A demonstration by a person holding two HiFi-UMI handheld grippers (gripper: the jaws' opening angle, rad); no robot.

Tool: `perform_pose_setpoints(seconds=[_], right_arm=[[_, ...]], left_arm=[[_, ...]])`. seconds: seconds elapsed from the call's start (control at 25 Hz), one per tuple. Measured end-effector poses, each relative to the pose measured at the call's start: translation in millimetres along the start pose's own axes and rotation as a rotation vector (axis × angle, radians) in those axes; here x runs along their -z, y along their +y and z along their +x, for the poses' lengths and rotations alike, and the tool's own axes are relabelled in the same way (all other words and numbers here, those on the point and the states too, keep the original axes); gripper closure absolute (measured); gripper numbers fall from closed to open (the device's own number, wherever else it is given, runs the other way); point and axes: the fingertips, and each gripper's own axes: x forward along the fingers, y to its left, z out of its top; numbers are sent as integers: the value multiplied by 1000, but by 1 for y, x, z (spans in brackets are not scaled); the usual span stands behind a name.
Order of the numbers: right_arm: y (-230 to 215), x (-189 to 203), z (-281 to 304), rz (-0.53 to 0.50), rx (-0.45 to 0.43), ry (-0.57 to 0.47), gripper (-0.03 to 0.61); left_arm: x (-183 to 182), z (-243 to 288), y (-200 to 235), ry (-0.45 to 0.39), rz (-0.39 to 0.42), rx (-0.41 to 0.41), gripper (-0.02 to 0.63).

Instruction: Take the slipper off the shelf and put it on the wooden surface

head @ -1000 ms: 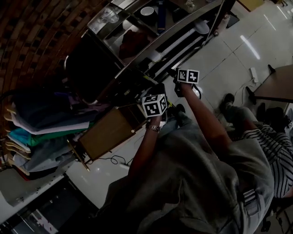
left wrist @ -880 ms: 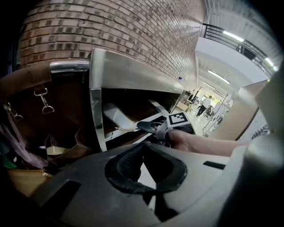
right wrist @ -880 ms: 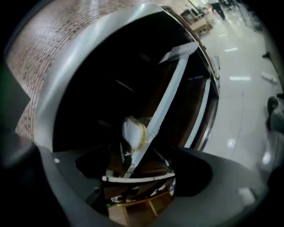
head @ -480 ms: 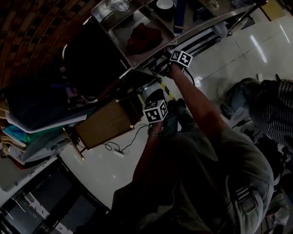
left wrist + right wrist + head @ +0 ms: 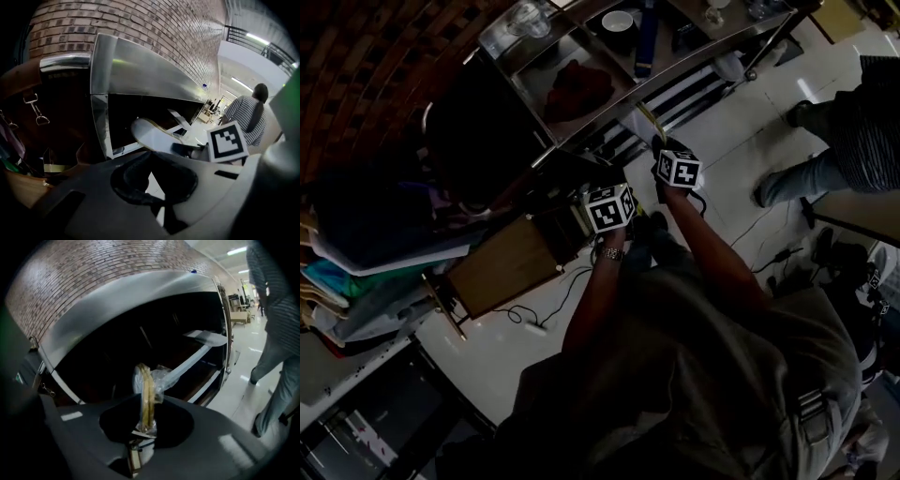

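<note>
The slipper, pale yellow and wrapped in clear plastic, stands edge-on between the jaws of my right gripper. Those jaws are closing and press on it. In the head view the slipper sticks out past the right gripper toward the metal shelf. In the left gripper view its white sole shows in front of the shelf's dark opening. My left gripper is shut with nothing in it, just left of the right one. The wooden surface lies low on the left.
A red cloth, a bowl and a glass lie on the shelf's top tray. Stacked clothes fill the left side. A cable runs over the white floor. A person in a striped top stands at the right.
My right gripper has drawn back from the shelf's edge with the slipper between its jaws. The left gripper has risen beside it. The person in stripes has moved toward the upper right.
</note>
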Motion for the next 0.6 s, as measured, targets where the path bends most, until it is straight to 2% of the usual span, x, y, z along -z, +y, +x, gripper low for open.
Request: perform_pose_setpoints(seconds=[0.28, 0.6], right_arm=[[-10, 8, -61, -106, 69, 41, 517], [-23, 4, -108, -111, 116, -46, 518]], left_arm=[[-1, -9, -34, -21, 67, 31, 612], [7, -40, -50, -54, 91, 47, 612]])
